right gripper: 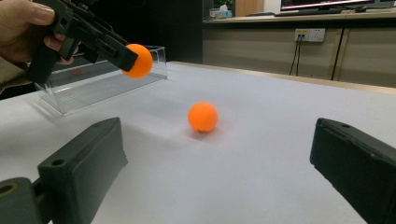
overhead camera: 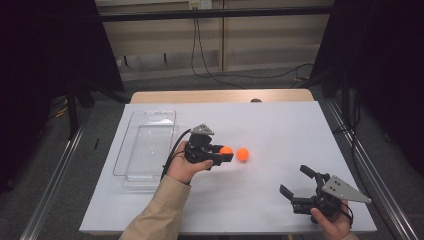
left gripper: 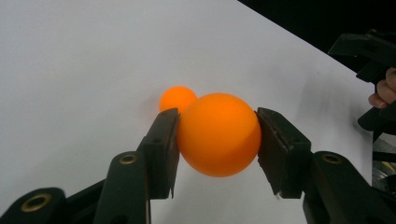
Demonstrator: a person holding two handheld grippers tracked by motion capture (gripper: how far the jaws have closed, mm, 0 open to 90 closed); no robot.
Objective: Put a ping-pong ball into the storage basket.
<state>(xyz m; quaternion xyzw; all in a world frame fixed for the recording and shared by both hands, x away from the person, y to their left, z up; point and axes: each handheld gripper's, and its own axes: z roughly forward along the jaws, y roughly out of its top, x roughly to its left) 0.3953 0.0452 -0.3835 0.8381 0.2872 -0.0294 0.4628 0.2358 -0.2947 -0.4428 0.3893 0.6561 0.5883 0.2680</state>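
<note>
My left gripper [overhead camera: 226, 151] is shut on an orange ball [left gripper: 218, 134], held a little above the white table; the same held ball [right gripper: 138, 60] appears at the upper left of the right gripper view. A second orange ball [overhead camera: 243, 154] rests on the table just right of it, also seen as the small ball [left gripper: 176, 98] behind the held one and the ball [right gripper: 202, 116] on the table ahead of my right gripper. My right gripper [overhead camera: 296, 182] stands open near the front right of the table, nothing between its jaws.
A clear plastic tray [overhead camera: 145, 145] lies at the left of the white table top [overhead camera: 280, 125], behind my left hand. Dark curtains flank the table, and cables run along the floor beyond its far edge.
</note>
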